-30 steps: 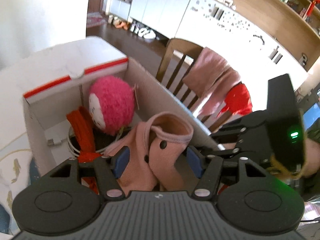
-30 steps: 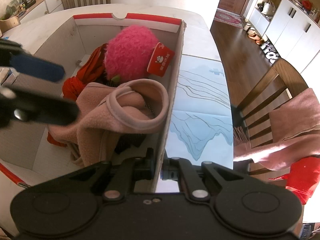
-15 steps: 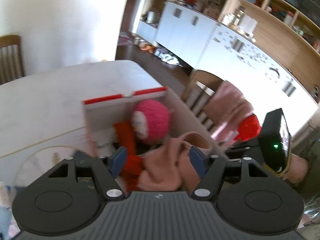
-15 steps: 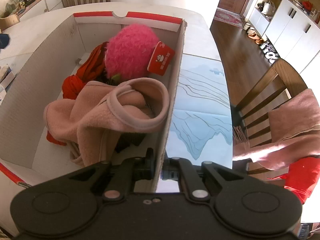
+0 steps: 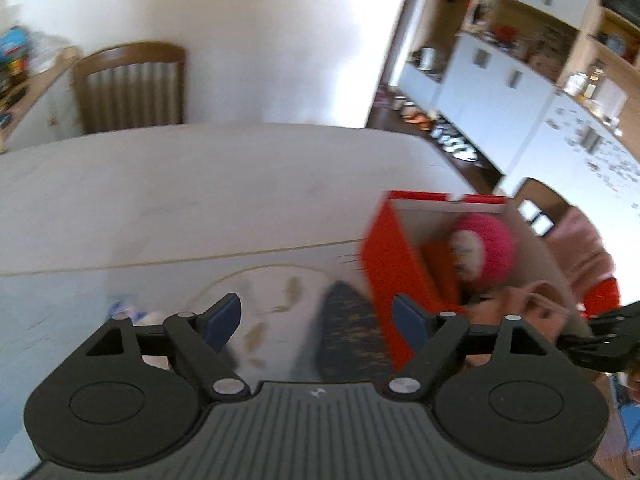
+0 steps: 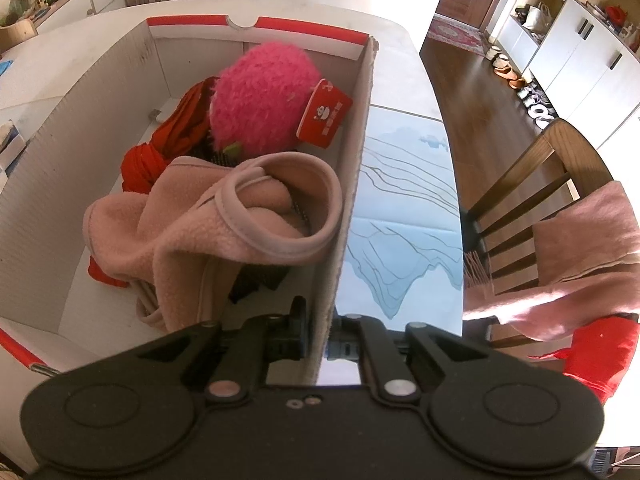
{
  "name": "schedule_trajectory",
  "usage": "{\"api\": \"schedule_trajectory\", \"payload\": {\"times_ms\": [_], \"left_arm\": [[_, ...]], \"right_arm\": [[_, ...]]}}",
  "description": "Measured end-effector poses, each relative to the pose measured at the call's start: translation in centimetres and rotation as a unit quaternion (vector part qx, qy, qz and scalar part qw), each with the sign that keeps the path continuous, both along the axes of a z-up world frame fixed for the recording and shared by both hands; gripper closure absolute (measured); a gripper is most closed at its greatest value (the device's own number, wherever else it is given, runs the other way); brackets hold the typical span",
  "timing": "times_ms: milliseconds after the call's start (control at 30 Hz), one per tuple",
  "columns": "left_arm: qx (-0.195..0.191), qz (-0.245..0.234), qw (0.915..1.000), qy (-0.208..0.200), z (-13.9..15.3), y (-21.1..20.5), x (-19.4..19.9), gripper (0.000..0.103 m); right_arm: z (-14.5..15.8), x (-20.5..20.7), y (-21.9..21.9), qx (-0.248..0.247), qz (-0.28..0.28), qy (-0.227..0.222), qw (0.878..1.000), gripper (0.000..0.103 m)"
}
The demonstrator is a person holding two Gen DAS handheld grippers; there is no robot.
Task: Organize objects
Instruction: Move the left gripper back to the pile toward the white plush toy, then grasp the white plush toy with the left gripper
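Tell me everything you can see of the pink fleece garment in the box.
The pink fleece garment is soft, pale pink, with a stitched trim edge curling into a loop. It lies crumpled in the cardboard box, leaning against its right wall, in front of the fuzzy pink plush toy and over red cloth. No gripper touches it.

Fuzzy magenta plush toy, red-trimmed white box
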State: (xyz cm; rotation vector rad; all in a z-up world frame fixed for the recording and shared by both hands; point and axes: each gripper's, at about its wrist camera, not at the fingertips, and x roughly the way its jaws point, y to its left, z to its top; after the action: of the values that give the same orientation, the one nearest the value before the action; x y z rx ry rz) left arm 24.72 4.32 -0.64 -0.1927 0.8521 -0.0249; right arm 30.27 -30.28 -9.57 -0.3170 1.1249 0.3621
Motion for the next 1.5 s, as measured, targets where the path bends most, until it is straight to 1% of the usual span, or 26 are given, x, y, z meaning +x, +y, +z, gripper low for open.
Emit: {"api": "schedule_trajectory", "payload": {"times_ms": [100,333,467,833,1033,1200,1267,1367,1433,1500], "left_arm": [[0.002,0.023,0.9997,0.006,-0.8,1.9,-0.4,0.018],[0.027,0.058,0.9979,0.013,-2.2,4.8,-0.7,0.017],[0.044,0.076,0.9960,0.016,-3.2,6.5,-0.6,0.003],[0.070,0.086,0.9921,0.059,-7.8,8.7,0.6,0.003],[0.077,0.084,0.9918,0.059,-8.9,8.8,0.8,0.003],[0.077,0.099,0.9904,0.057,-9.5,9.4,1.0,0.003],[0.073,0.100,0.9906,0.058,-9.7,9.6,1.0,0.004],[0.078,0.096,0.9907,0.056,-9.8,9.4,0.9,0.005],[0.080,0.094,0.9909,0.054,-9.7,9.3,0.9,0.011],[0.082,0.088,0.9913,0.053,-9.7,9.2,0.8,0.024]], "right_arm": [[0.0,0.0,-0.2,-0.002,-0.001,0.001,1.000,0.096],[0.0,-0.1,-0.4,-0.007,-0.003,0.004,1.000,0.095],[0.0,-0.2,-0.2,-0.010,-0.003,0.005,1.000,0.095],[-0.6,0.5,1.1,-0.017,-0.007,0.011,1.000,0.095],[-1.0,0.5,1.7,-0.019,-0.008,0.014,1.000,0.095],[-1.1,0.6,1.7,-0.019,-0.009,0.015,1.000,0.095],[-1.2,0.6,1.7,-0.019,-0.009,0.015,1.000,0.095],[-1.2,0.6,1.8,-0.019,-0.010,0.015,1.000,0.095],[-1.2,0.6,1.8,-0.019,-0.009,0.015,1.000,0.095],[-1.2,0.6,1.8,-0.019,-0.009,0.015,1.000,0.095]]}}
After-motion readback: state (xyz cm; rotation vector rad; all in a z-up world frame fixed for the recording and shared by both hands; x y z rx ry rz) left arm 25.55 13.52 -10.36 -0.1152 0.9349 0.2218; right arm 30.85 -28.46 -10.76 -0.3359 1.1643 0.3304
